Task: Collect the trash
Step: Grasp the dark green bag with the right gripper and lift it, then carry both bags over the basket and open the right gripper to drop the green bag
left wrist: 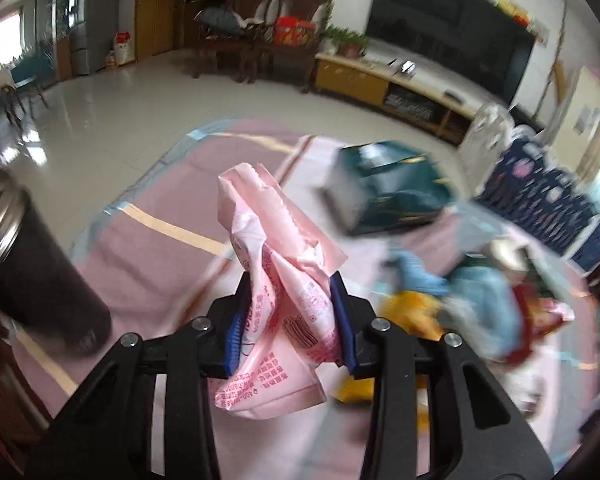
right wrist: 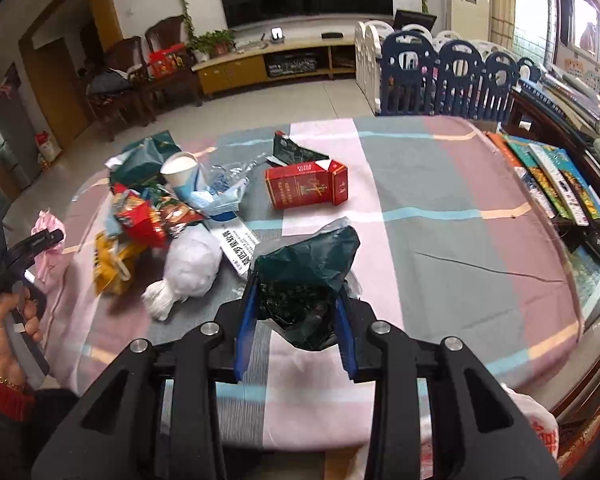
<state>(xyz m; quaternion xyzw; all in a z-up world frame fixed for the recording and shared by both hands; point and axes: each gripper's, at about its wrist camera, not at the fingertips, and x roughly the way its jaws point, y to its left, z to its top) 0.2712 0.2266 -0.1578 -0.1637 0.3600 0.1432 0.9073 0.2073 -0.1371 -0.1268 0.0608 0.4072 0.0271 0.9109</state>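
My left gripper (left wrist: 290,284) is shut on a crumpled pink wrapper (left wrist: 272,240) and holds it above the table; it also shows at the left edge of the right wrist view (right wrist: 50,240). My right gripper (right wrist: 296,284) is shut on a crumpled dark green bag (right wrist: 308,268) just above the cloth. A pile of trash (right wrist: 156,212) lies on the table's left half: colourful snack wrappers, a paper cup (right wrist: 182,174), a white plastic bag (right wrist: 190,268), blue masks. A red cigarette carton (right wrist: 306,188) lies beyond my right gripper.
The table has a pink, grey and blue checked cloth (right wrist: 440,220). A dark bin (left wrist: 28,256) stands at the left in the left wrist view. Books (right wrist: 552,184) lie at the table's right edge. A blue and white playpen fence (right wrist: 440,72) stands behind.
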